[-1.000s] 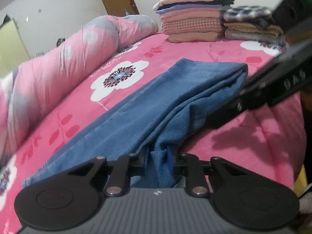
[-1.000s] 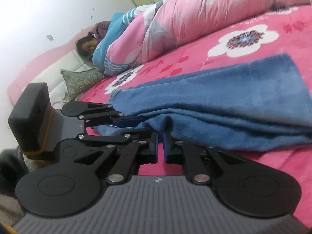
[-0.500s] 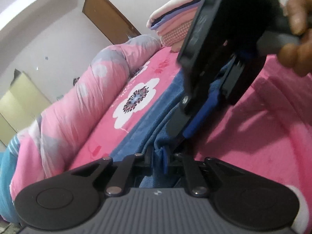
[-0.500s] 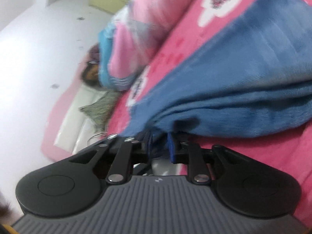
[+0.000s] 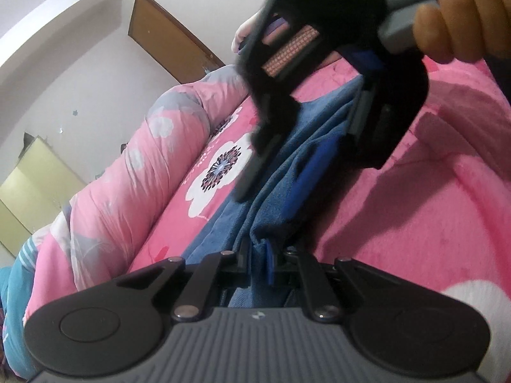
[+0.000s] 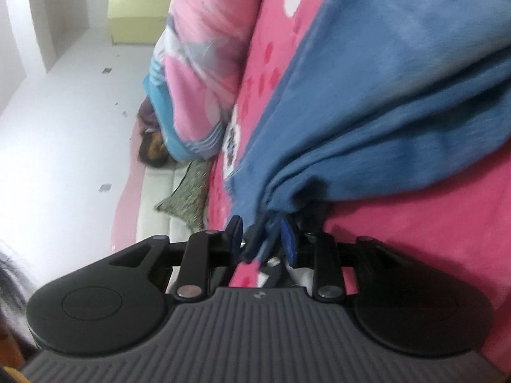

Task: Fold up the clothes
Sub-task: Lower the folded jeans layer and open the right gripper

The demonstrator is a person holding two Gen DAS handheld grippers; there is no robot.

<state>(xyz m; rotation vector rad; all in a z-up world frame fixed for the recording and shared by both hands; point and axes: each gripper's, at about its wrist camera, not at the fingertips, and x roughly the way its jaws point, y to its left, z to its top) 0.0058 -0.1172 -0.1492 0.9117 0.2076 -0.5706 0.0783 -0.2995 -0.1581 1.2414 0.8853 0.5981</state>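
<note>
While pinched, blue garment [image 5: 281,191] between left tool [image 5: 255,265] pads

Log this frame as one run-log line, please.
step: folding blue garment on bed | left gripper: shut on garment | right gripper: opening, garment between

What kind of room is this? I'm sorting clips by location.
Most likely a home bedroom: a bed with a pink flowered sheet, a rolled quilt along its side, and a yellow-green wardrobe by the wall.

Rolled quilt [image 5: 134,172] blocks left; bedspread [image 5: 431,223] right free.
</note>
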